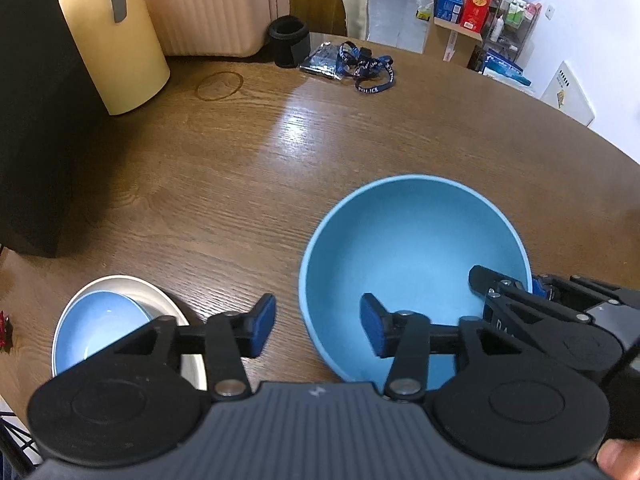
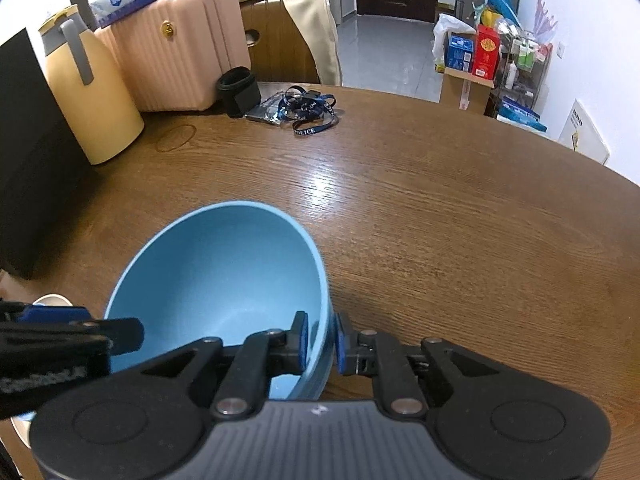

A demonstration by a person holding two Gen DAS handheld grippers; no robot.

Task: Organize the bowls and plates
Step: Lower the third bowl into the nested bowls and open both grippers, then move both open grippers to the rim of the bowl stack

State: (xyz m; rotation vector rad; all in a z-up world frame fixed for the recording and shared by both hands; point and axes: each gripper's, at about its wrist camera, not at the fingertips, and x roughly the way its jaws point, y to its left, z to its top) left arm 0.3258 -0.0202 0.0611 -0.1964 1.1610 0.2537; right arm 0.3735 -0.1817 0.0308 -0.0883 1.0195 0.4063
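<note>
Near the table's [image 1: 248, 168] near edge a small bowl [image 1: 96, 320] on a plate [image 1: 160, 300] is half hidden by the left gripper [image 1: 318, 326], its jaws wide and empty astride the big bowl's [image 1: 412, 248] rim, while the right gripper [image 2: 322, 342] pinches its opposite rim.

Brown wooden table [image 1: 304, 168] bears blue bowl [image 1: 412, 240], white plate [image 1: 160, 300], yellow jug [image 1: 116, 48].

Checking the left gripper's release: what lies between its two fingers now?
The left gripper stands open: bare wooden table and the big blue bowl's near-left rim lie between its pads, untouched, in the left wrist view.
</note>
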